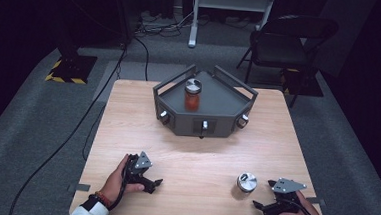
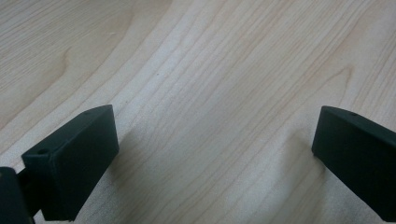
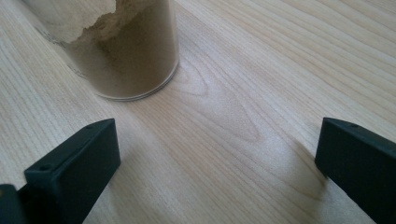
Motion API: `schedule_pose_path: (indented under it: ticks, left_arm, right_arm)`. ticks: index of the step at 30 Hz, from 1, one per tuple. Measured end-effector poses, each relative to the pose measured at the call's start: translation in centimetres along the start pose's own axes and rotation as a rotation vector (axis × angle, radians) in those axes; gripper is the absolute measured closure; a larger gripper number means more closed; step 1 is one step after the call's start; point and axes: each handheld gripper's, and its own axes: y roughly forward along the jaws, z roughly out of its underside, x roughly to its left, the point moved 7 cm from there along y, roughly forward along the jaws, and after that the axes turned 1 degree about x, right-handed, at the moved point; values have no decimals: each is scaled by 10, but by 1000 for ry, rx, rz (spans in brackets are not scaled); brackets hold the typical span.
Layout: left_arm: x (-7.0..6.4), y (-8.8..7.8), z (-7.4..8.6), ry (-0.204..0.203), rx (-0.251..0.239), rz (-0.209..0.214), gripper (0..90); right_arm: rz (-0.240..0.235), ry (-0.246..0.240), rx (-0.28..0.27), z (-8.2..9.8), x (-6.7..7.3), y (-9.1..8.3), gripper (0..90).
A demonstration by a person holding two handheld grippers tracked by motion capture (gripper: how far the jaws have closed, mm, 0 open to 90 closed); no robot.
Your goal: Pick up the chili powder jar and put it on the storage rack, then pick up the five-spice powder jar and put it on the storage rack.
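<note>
While both hands rest low on the table [image 1: 195, 163], each gripper's jaws gape empty.

Grey tray [image 1: 229, 97] sitting at bench [image 1: 127, 128] far edge, red-filled jar [image 1: 192, 94] standing upright inside it. Black folding chair [image 1: 282, 40] standing beyond, cables [image 1: 158, 25] lying on floor.

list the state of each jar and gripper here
left gripper: open, empty, over bare table
right gripper: open, empty, beside the brown jar
brown jar: upright on the table, lid on, part full of powder
red jar: upright in the grey tray, lid on
</note>
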Motion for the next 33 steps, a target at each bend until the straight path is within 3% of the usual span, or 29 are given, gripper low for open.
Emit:
schedule_pose_path:
  ticks: [20,26,29,31,33]
  left_arm:
    - [0,1,0,0,-2,3,2]
    - [0,1,-1,1,-1,4,2]
    - [0,1,-1,1,-2,4,2]
    - [0,1,-1,3,-3,3,2]
    - [0,1,-1,1,-1,3,1]
  right_arm:
    - [-3,-3,1,2,0,-2,0]
    - [-3,-30,35,-4,1,-5,8]
    - [6,-36,30,-5,3,-7,37]
    - [-8,-32,2,-5,3,-10,37]
    - [9,-22,-22,-8,5,-14,37]
